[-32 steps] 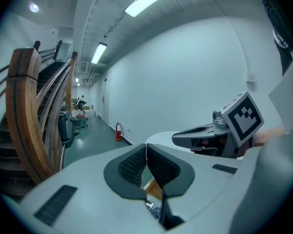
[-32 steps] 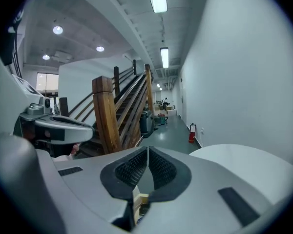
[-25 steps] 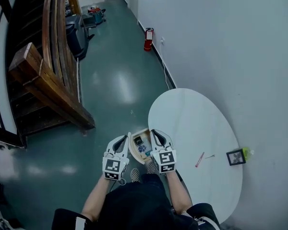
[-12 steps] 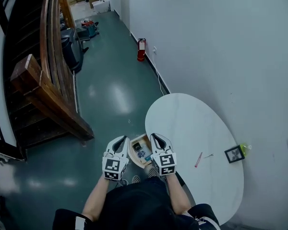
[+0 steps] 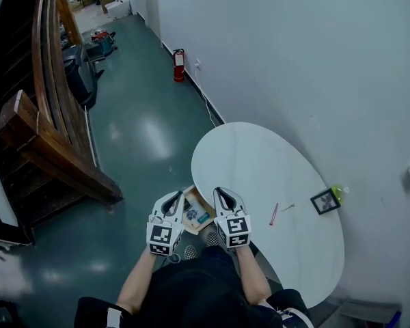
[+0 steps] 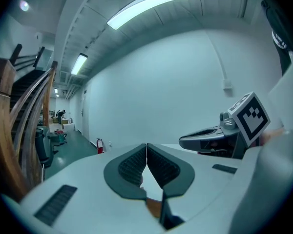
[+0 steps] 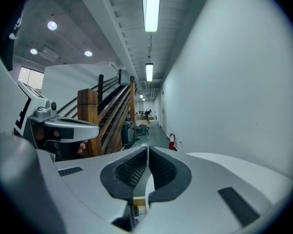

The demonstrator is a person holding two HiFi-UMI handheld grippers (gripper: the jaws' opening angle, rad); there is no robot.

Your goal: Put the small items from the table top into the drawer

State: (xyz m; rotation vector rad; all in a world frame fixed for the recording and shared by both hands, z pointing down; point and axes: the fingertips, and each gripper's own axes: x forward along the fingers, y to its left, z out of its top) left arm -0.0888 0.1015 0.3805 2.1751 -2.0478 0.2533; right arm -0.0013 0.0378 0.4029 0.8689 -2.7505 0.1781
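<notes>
Head view looks down on a left gripper [image 5: 174, 200] and a right gripper [image 5: 221, 195] held side by side in front of the person, with the open wooden drawer [image 5: 198, 198] showing between them at the near edge of the white oval table [image 5: 253, 162]. A few small items already lie in the drawer. On the table a red pen [image 5: 274, 214] lies well apart from the drawer, and farther right a small black frame [image 5: 324, 201] sits by the wall. In each gripper view the fingers [image 6: 129, 167] [image 7: 132, 169] meet at their tips, closed with nothing between them.
</notes>
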